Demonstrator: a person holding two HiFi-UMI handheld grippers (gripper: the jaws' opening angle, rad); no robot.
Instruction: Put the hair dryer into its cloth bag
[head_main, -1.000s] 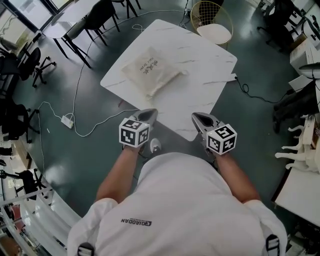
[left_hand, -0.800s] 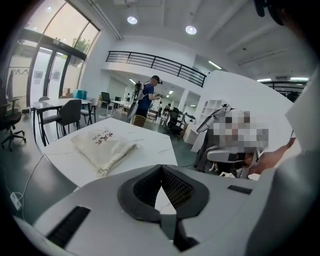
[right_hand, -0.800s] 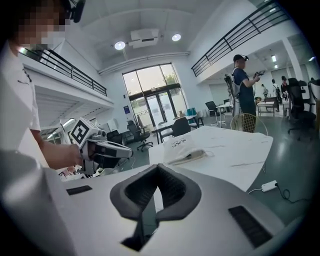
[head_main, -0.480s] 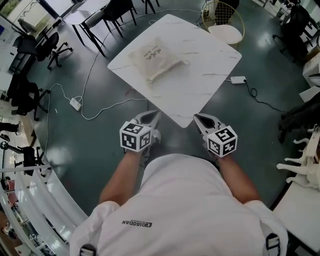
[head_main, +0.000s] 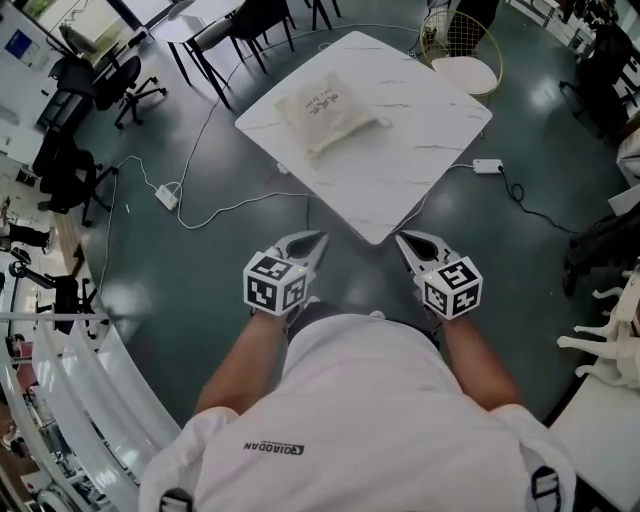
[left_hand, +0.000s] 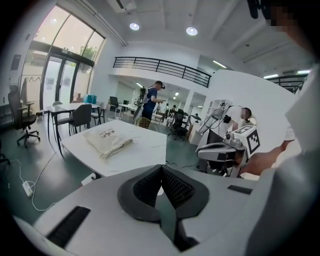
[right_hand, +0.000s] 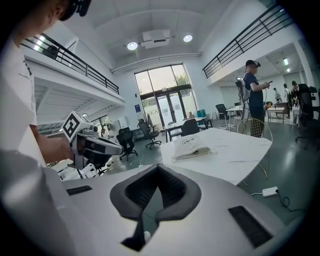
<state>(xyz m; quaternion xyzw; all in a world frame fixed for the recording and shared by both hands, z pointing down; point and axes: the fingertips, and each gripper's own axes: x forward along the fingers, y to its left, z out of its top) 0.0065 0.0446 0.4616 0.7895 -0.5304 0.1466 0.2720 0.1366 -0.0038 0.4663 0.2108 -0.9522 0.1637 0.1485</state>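
Observation:
The beige cloth bag (head_main: 325, 112) with dark print lies bulging on the white marble table (head_main: 420, 150), drawstring end toward the table's middle. No hair dryer shows outside it. My left gripper (head_main: 318, 240) and right gripper (head_main: 403, 240) are held side by side over the floor, short of the table's near corner. Both are shut with nothing between the pads. The left gripper view shows the bag (left_hand: 109, 141) well ahead of the closed left gripper (left_hand: 161, 167). In the right gripper view the bag (right_hand: 190, 147) lies far beyond the closed right gripper (right_hand: 157, 166).
A gold wire stool (head_main: 455, 45) stands behind the table. A white power strip (head_main: 487, 166) lies on the floor at the right, another with a cable (head_main: 167, 195) at the left. Dark chairs (head_main: 250, 20) stand at the far left. A person (left_hand: 150, 102) stands further back.
Both grippers, still shut, have drawn back from over the table's near edge to above the floor. The table and bag now sit further away in the head view.

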